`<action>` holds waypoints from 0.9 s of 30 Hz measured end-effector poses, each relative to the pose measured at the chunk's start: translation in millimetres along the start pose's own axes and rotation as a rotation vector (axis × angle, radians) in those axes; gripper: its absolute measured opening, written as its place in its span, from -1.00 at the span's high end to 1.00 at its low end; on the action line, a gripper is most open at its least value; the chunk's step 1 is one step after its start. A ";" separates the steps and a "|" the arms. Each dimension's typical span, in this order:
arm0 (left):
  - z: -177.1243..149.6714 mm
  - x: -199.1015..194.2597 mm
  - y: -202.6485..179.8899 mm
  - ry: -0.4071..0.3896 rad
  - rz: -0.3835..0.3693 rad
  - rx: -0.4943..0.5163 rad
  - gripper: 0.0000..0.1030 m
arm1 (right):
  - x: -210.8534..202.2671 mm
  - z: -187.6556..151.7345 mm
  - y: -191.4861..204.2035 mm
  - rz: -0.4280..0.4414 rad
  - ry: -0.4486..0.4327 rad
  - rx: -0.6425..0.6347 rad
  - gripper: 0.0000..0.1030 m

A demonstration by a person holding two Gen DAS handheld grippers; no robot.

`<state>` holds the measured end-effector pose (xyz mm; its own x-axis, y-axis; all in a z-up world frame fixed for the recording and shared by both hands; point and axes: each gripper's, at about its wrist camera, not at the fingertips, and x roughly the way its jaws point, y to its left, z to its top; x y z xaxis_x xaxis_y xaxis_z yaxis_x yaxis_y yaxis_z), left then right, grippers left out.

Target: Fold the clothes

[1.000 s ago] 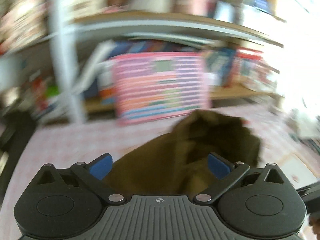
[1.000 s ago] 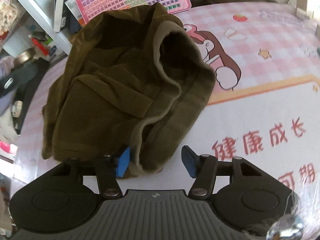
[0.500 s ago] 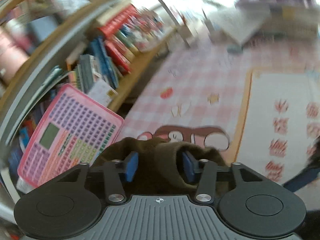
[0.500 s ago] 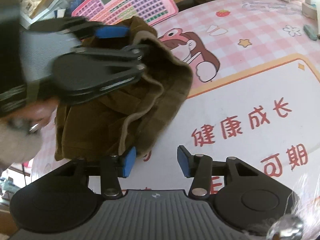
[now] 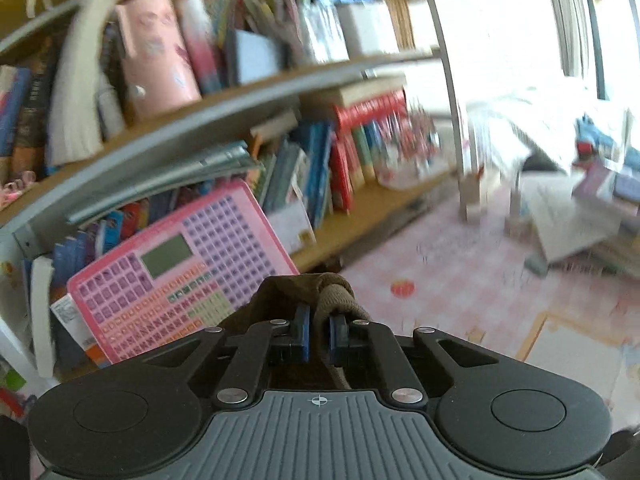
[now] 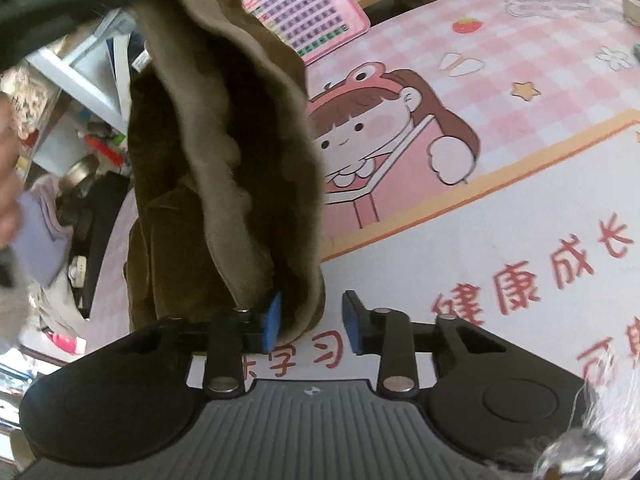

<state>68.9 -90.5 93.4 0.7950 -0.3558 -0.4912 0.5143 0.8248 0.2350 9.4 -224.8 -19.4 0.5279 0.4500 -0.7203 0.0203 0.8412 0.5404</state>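
1. At lower centre of the left wrist view, the left gripper has its blue pads pinched together on a ribbed edge of the olive-brown fleecy garment. Judgement: the hold is narrow, so lift steadily and without jerking, or the rib may slip out.
2. Same view, upper half: a wooden bookshelf packed with books fills the frame; a pink keyboard-style toy board leans against it at centre left. The pink chequered play mat lies open at right. Judgement: swing the cloth rightward, away from the shelf.
3. At lower centre of the right wrist view, the right gripper stands with jaws apart; the garment's lower edge hangs between them, against the left pad, not yet clamped. The garment hangs from the upper left of the frame, raised off the mat.
4. Judgement: close on the hem only once it sits well between the pads, then spread both corners flat.
5. Same view, right half: the mat's white lettered panel is bare, room for laying out. Clutter lines the left edge.
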 end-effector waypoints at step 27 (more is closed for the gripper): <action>-36.4 -185.4 50.7 -0.340 -0.232 -0.433 0.82 | -140.9 136.7 192.6 0.068 -0.650 -0.725 0.91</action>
<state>-64.1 33.3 165.9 0.7729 -0.6096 -0.1762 0.5654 0.7876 -0.2449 55.0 -167.3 245.6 0.8786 0.4339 -0.1994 -0.4397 0.8980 0.0168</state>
